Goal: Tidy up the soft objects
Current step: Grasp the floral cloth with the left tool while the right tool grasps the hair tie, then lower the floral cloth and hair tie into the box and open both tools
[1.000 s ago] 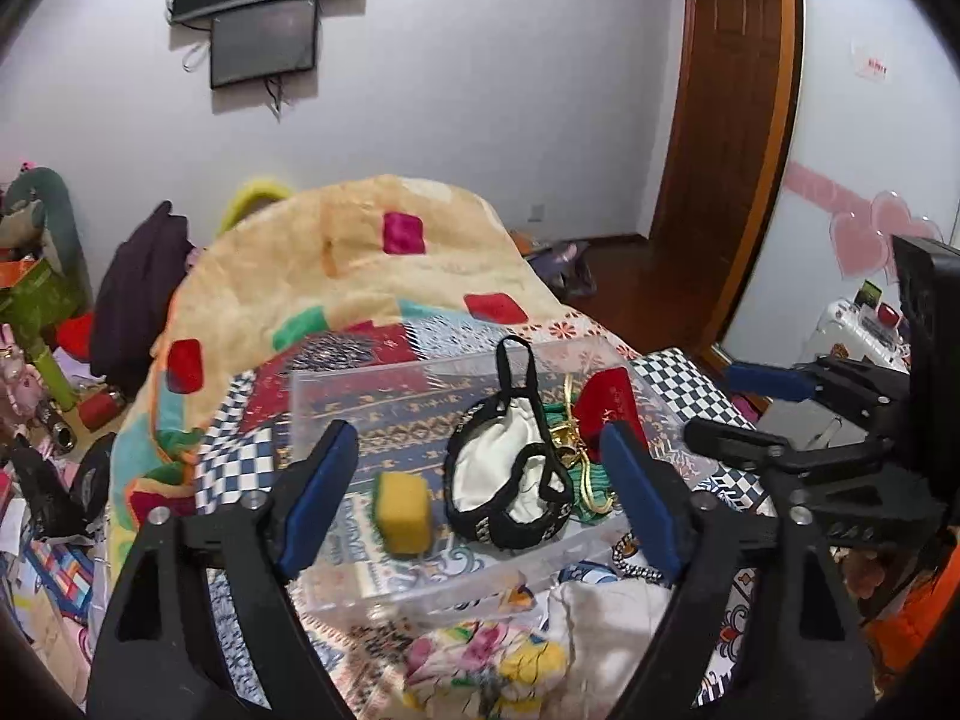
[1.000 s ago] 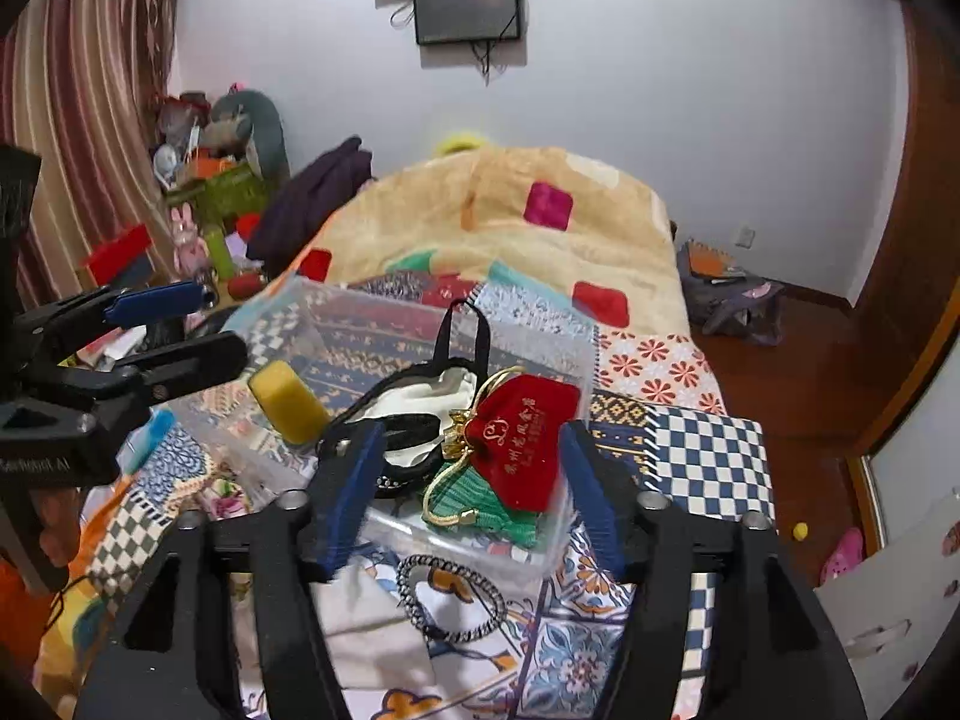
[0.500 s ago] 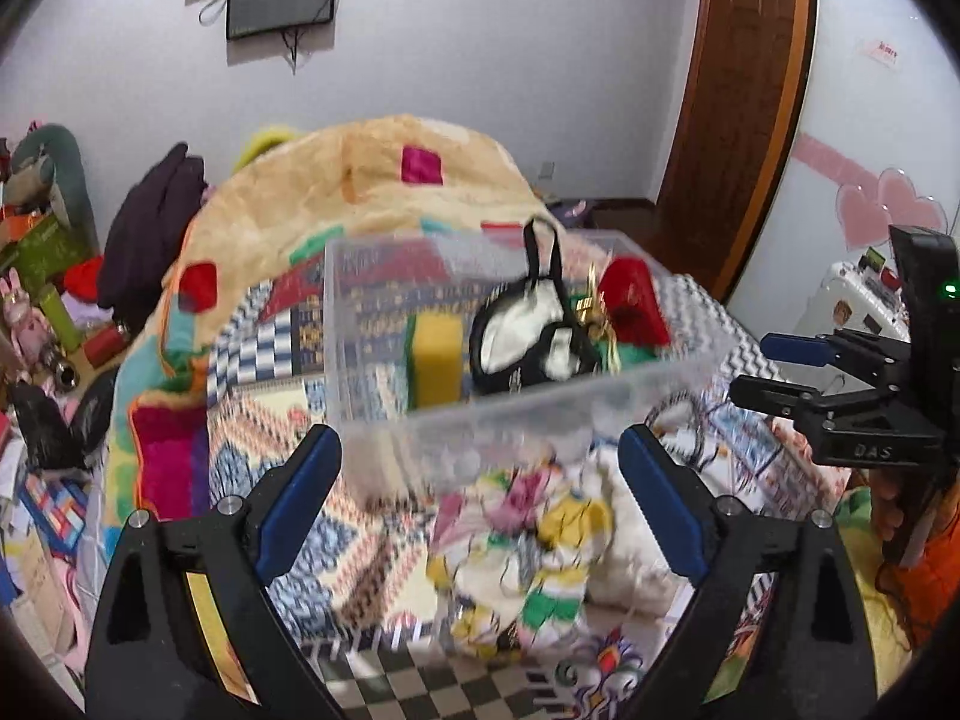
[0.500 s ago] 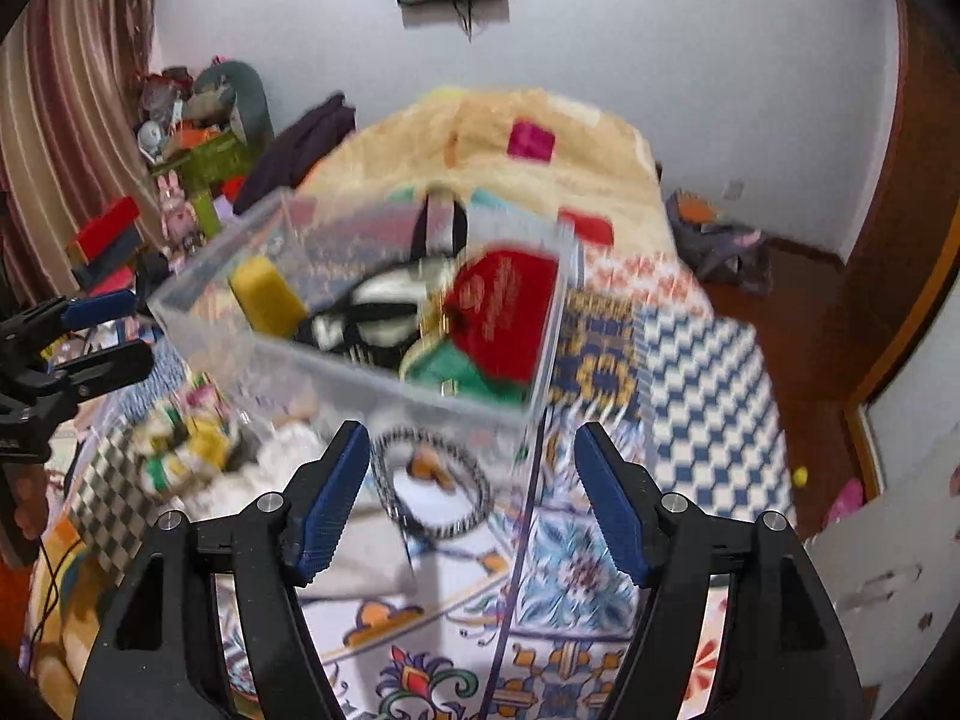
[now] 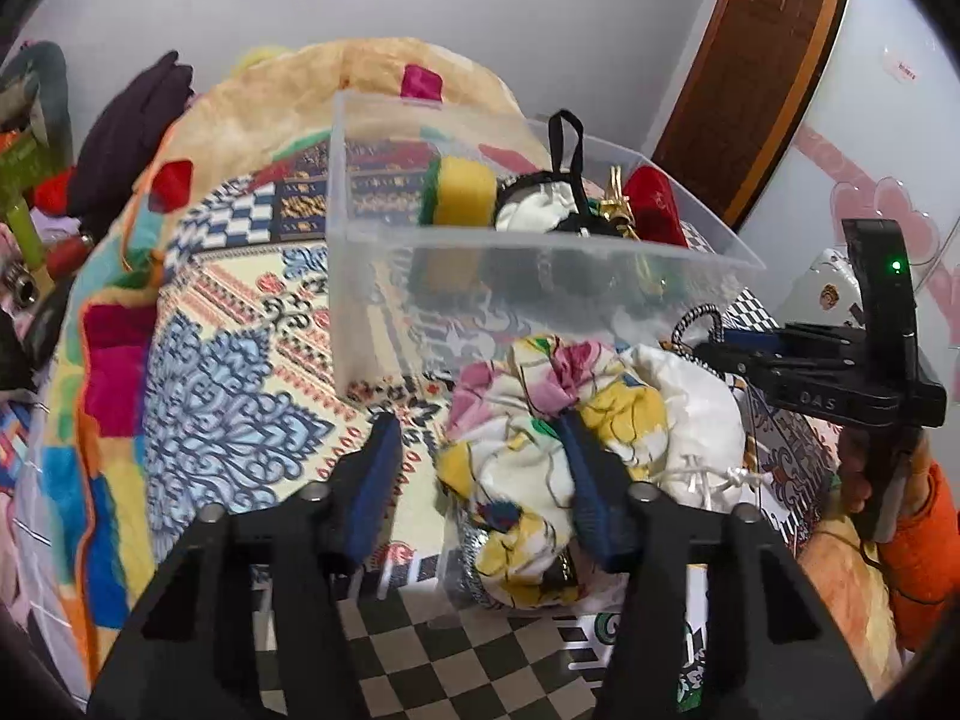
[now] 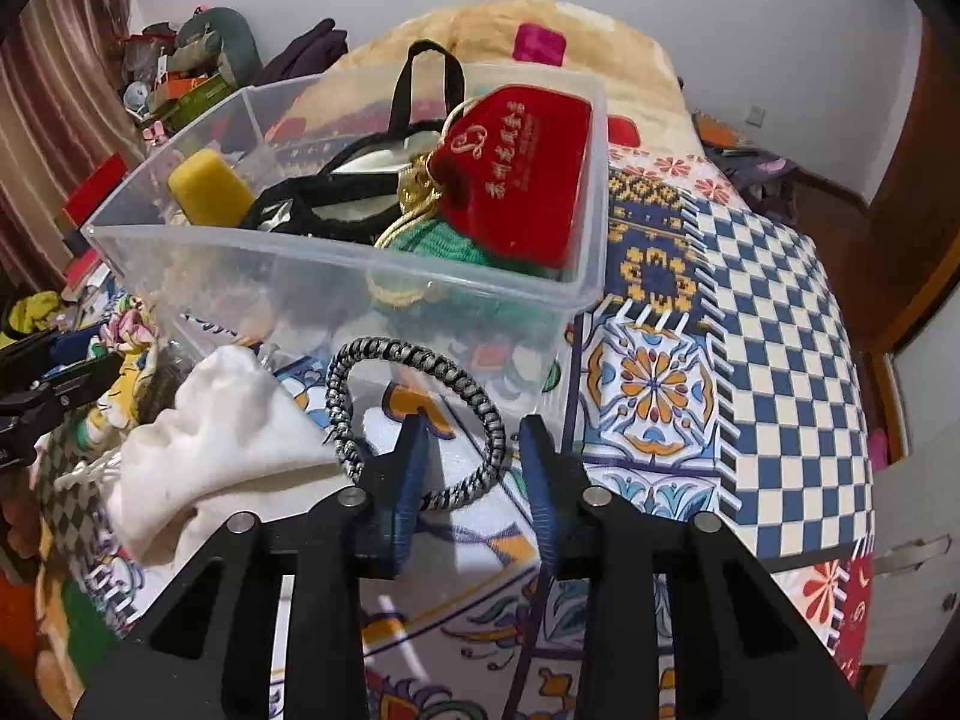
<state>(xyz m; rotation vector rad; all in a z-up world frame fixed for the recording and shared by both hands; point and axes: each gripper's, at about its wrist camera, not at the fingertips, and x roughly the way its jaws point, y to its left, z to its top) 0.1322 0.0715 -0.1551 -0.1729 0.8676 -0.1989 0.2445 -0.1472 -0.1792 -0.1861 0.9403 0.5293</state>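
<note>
A clear plastic bin [image 5: 540,276] [image 6: 336,282] stands on the patterned bedspread. It holds a yellow sponge [image 5: 462,198] [image 6: 210,186], a black-and-white pouch [image 5: 540,210], a green knit item [image 6: 456,246] and a red pouch [image 6: 522,162]. In front of the bin lie a floral cloth [image 5: 540,456], a white drawstring bag [image 5: 690,420] [image 6: 222,444] and a braided black-and-white ring [image 6: 414,420]. My left gripper [image 5: 480,474] is open, its right finger over the floral cloth. My right gripper [image 6: 474,468] is open, its jaws on either side of the ring's near edge.
The bed carries a beige blanket [image 5: 336,96] at its head. Clutter and toys line the left wall [image 6: 180,72]. A wooden door [image 5: 756,72] is at the right. The checkered bedspread [image 6: 774,324] stretches to the right of the bin.
Both grippers have dropped low toward the bed in front of the bin and their jaws have narrowed. The left one now reaches the floral cloth and the right one the braided ring.
</note>
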